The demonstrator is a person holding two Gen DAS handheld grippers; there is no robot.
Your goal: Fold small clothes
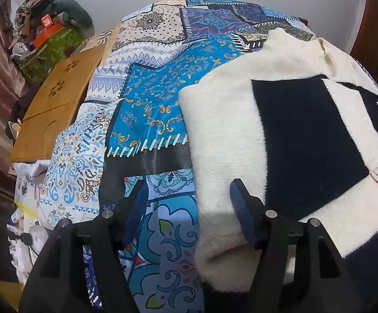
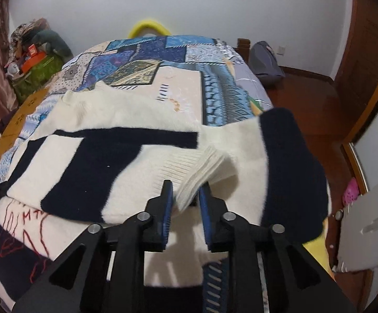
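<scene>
A cream and navy knitted sweater (image 1: 280, 130) lies on a bed with a blue patchwork cover (image 1: 147, 99). In the left wrist view my left gripper (image 1: 189, 208) is open, its jaws wide apart over the sweater's folded left edge. In the right wrist view the sweater (image 2: 90, 156) has one sleeve laid across its body. My right gripper (image 2: 186, 195) is shut on the sleeve's ribbed cream cuff (image 2: 202, 174), held a little above the sweater. Red stitching (image 2: 30, 224) shows on the near part.
A wooden lap table (image 1: 56, 101) lies on the bed's left side. A pile of boxes and clothes (image 1: 48, 28) stands at the far left. A grey backpack (image 2: 265, 60) sits on the wooden floor right of the bed. Wooden wardrobe (image 2: 368, 52) at right.
</scene>
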